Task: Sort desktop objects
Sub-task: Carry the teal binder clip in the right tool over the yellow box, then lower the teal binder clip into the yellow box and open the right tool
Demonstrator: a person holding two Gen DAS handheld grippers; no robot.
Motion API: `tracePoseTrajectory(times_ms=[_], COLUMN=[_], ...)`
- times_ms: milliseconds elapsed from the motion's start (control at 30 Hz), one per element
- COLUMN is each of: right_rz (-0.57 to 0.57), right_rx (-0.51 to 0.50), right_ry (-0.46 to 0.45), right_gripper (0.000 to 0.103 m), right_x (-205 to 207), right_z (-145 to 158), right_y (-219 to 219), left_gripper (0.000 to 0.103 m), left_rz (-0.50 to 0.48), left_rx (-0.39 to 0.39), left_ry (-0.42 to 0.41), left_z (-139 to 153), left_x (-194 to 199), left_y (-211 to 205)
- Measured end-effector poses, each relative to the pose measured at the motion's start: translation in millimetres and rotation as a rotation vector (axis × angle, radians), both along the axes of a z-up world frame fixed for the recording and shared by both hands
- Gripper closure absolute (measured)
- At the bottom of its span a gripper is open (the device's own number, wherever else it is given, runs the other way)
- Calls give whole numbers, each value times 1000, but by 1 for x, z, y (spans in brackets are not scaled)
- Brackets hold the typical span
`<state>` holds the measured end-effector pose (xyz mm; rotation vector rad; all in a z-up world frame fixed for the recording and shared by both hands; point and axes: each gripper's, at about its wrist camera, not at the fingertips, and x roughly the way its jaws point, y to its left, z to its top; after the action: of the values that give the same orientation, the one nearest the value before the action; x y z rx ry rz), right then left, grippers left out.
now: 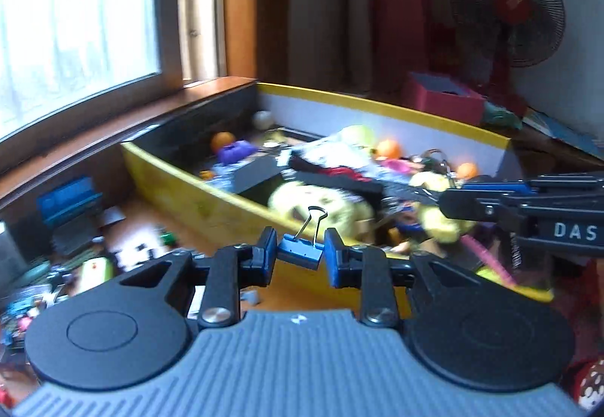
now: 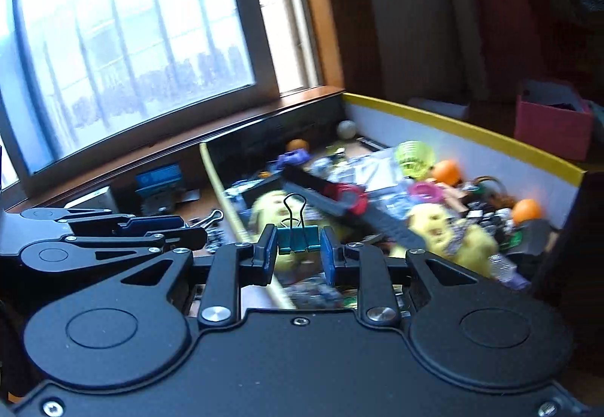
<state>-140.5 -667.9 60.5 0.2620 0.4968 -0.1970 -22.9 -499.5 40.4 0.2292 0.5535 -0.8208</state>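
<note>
Leftmost, along wooden sill: bright window (image 1: 75, 20), blurred. Below it on desk (image 1: 143, 216), blue box (image 1: 70, 200) w/ small clutter around, too smeared to name.

Next, L gripper (image 1: 300, 256): jaws part closed, pads pinching a blue binder clip (image 1: 302, 254), clip body tilted, wire handles up. Held over desk just outside near wall of yellow-rimmed box (image 1: 181, 186).

Inside box, L to R: white ball (image 1: 263, 118) in far corner, orange ball (image 1: 222, 141), purple item (image 1: 236, 150), black strip w/ red band (image 1: 336, 175), yellow plush toys (image 1: 321, 201), 2 more orange balls (image 1: 389, 149) near far wall. Rest = blur.

Beyond box, R side: pink carton (image 1: 441, 98), standing fan (image 1: 507, 7) by wall.

R gripper (image 2: 298, 247), own cam: jaws likewise narrowed, clamped on teal binder clip (image 2: 298, 239), clip upright, black handles pointing up. Sits over box's near L edge, plush behind it. In L cam, R gripper's fingers (image 1: 490, 201) poke in from R edge, above box contents. In R cam, L gripper at L edge, beside R one but apart; loose silver clip (image 2: 209, 218) on desk just past it.
</note>
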Motion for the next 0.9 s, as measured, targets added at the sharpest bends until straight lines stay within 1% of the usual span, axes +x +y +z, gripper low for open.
tracePoseTrajectory(times_ms=[167, 233, 333, 433, 667, 767, 900], right_rz=[-52, -70, -87, -107, -136, -144, -146], right_rx=[6, 7, 11, 9, 13, 15, 18], right_ry=[2, 7, 11, 13, 17, 19, 21], right_gripper=[80, 80, 80, 80, 80, 80, 80], right_x=[-12, -17, -24, -31, -40, -42, -44], right_z=[-3, -5, -7, -9, -11, -12, -13], right_y=[-27, -36, -46, -54, -67, -71, -74], left_gripper=[72, 72, 72, 72, 72, 72, 70], left_rz=[-68, -92, -134, -166, -212, -222, -226], left_rx=[3, 4, 7, 17, 33, 41, 54], left_ry=[-2, 9, 30, 23, 63, 87, 96], left_z=[-1, -4, -7, -11, -18, -22, -25], left_x=[-11, -15, -22, -29, -35, -37, -38], left_y=[-30, -39, -53, -62, -74, -78, -81])
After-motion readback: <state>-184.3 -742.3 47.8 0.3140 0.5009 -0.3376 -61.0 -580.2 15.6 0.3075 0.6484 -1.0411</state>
